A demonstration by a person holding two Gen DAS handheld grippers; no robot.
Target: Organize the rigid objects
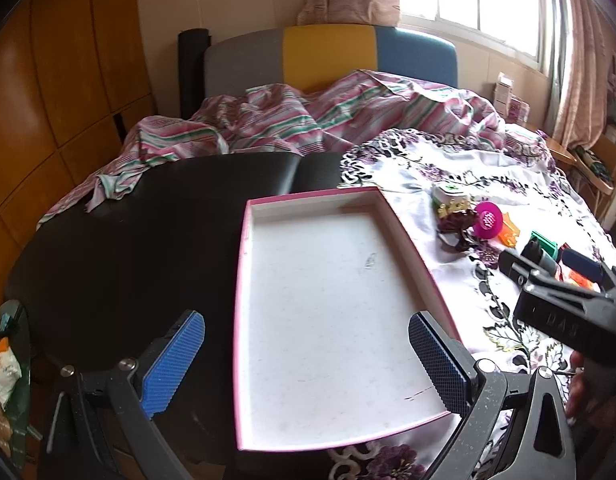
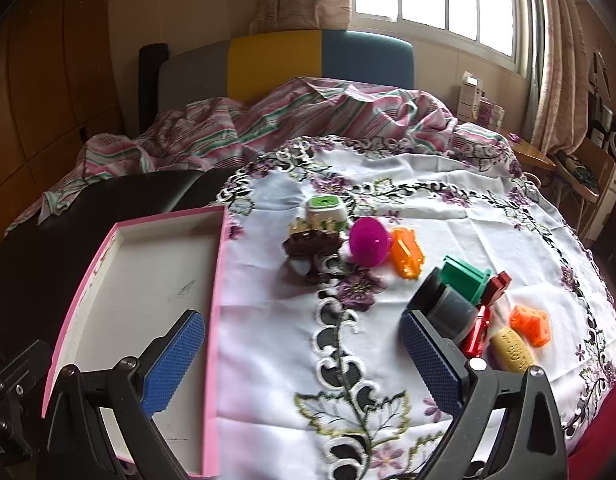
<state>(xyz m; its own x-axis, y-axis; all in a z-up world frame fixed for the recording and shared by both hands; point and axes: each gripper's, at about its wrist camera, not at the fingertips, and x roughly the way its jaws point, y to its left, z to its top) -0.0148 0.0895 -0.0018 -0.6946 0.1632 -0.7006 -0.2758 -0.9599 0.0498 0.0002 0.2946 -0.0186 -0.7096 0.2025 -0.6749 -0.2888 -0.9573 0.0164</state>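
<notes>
Two views, taken in turn.

Left wrist view: our left gripper [image 1: 305, 364] hangs with its jaws wide apart and nothing between the blue pads, angled down over the shallow pink-rimmed white cardboard tray [image 1: 243, 320]. Tray is empty and lies half on the black padded surface [image 1: 127, 240], half on the white floral embroidered cloth [image 1: 488, 192]. The toys sit to the right, well apart from this gripper: a magenta plastic egg-shaped toy [image 1: 487, 220] just beside a white-and-green cube toy [image 1: 450, 196]. Our right gripper's black body [image 1: 564, 312] cuts across the rest of the pile here.

We judge no piece is placed yet, so the step is the first pick. Left should hold station by the tray, steadying the rim if it slides, and stay out of the right's path.

Right wrist view: right gripper [image 2: 303, 364] is also spread wide and empty, hovering above bare cloth. Nearest its right finger is a grey-and-black cylindrical roll [image 2: 448, 312], partly hidden behind the pad. Behind it a green plastic block [image 2: 464, 276], then a red plastic piece [image 2: 496, 284], orange perforated cube [image 2: 530, 324], yellow embossed cylinder [image 2: 512, 350]. Further back: orange plastic block [image 2: 406, 252] touching the magenta egg, and a dark brown toy [image 2: 312, 244].

The near cluster is packed tight, so we'd take an outer piece first, closing across flat faces. Round pieces will likely roll. Clear the tray's near wall on the carry.
</notes>
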